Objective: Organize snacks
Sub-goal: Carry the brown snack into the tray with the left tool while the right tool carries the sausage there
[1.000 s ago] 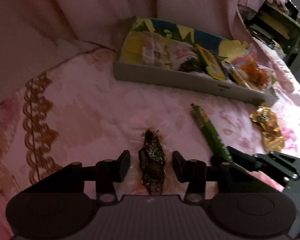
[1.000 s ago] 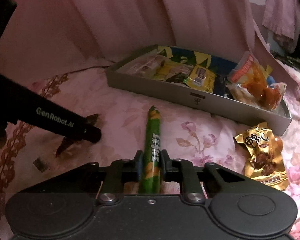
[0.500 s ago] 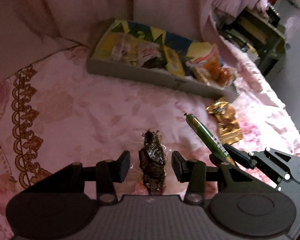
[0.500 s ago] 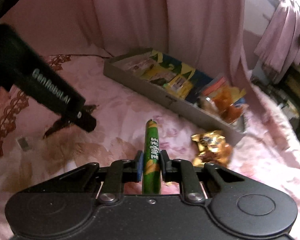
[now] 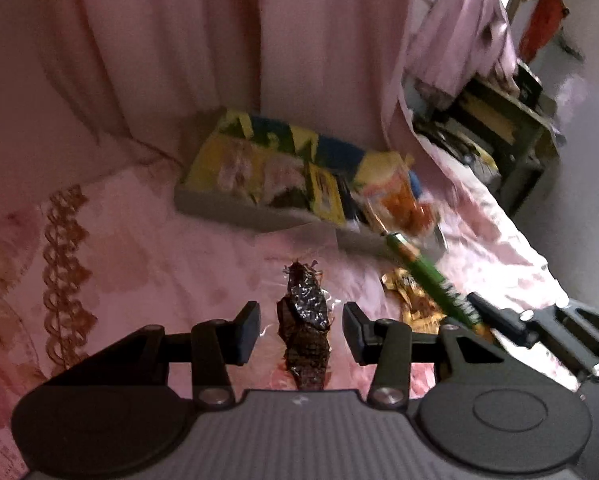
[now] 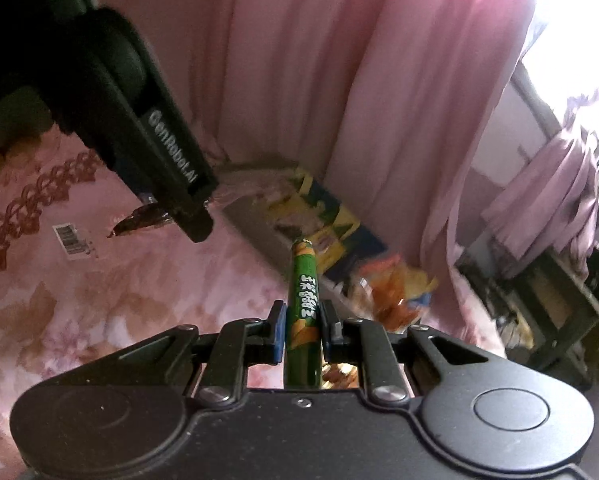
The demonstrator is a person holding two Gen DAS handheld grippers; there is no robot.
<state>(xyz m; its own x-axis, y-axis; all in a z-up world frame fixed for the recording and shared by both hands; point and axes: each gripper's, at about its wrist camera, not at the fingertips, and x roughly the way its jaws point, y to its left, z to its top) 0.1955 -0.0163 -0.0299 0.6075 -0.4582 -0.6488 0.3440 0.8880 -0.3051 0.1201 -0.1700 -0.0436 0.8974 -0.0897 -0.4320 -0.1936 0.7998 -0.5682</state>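
Note:
My right gripper [image 6: 302, 330] is shut on a green snack stick [image 6: 304, 312] and holds it in the air, pointing toward the grey snack box [image 6: 259, 236]. The stick also shows at the right of the left wrist view [image 5: 431, 280]. A dark snack in a clear wrapper [image 5: 303, 320] stays between the fingers of my left gripper [image 5: 301, 326], whose jaws stand wide apart with gaps on both sides. It shows raised above the bed beside the left gripper in the right wrist view [image 6: 139, 218]. The box [image 5: 235, 216] holds several packets.
A gold snack packet [image 5: 411, 300] lies on the pink floral bedspread [image 5: 139, 256] near the box's right end. Pink curtains [image 5: 219, 60] hang behind the box. A dark shelf [image 5: 499, 128] stands at the far right. A barcode label [image 6: 73, 240] shows at left.
Both grippers have risen well above the bed and tilted up. The green stick has come up with the right gripper, the dark snack with the left. The box now sits lower and farther.

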